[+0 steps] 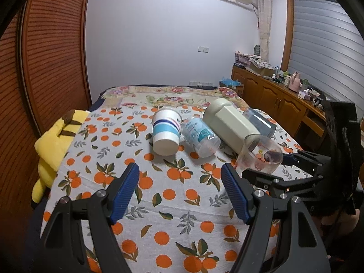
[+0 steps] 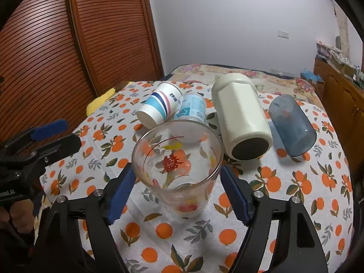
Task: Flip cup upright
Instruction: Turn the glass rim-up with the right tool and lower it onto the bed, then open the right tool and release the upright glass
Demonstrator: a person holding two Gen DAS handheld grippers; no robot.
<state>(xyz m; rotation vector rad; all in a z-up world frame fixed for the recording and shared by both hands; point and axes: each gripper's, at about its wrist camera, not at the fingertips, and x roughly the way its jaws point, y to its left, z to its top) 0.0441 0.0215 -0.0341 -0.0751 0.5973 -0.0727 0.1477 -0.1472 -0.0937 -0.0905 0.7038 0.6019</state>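
Right gripper (image 2: 176, 179): blue pads sit on either side of the clear glass, closed against its walls, and it's got a hold.
Glass cup (image 2: 179, 161): clear, printed with a red character and flowers, mouth tipped up toward the camera, base low between the fingers; I cannot tell whether the base touches the cloth.
Same cup, left view (image 1: 261, 154): ahead and to the right of the left tool, tilted, with the right gripper's black fingers coming in from the right.
Left gripper (image 1: 180, 182): jaws spread wide, nothing between them, above the orange-print tablecloth (image 1: 173, 204).
Beyond the glass: a striped paper cup (image 2: 159, 109) on its side, a clear plastic cup with blue print (image 2: 193, 109) just beside it.
Ahead to the right: a cream flask (image 2: 241, 118) lying down, dark base toward us, then a blue tumbler (image 2: 291, 125) on its side.
Far left: a yellow plush toy (image 1: 52, 145) at the cloth's edge.
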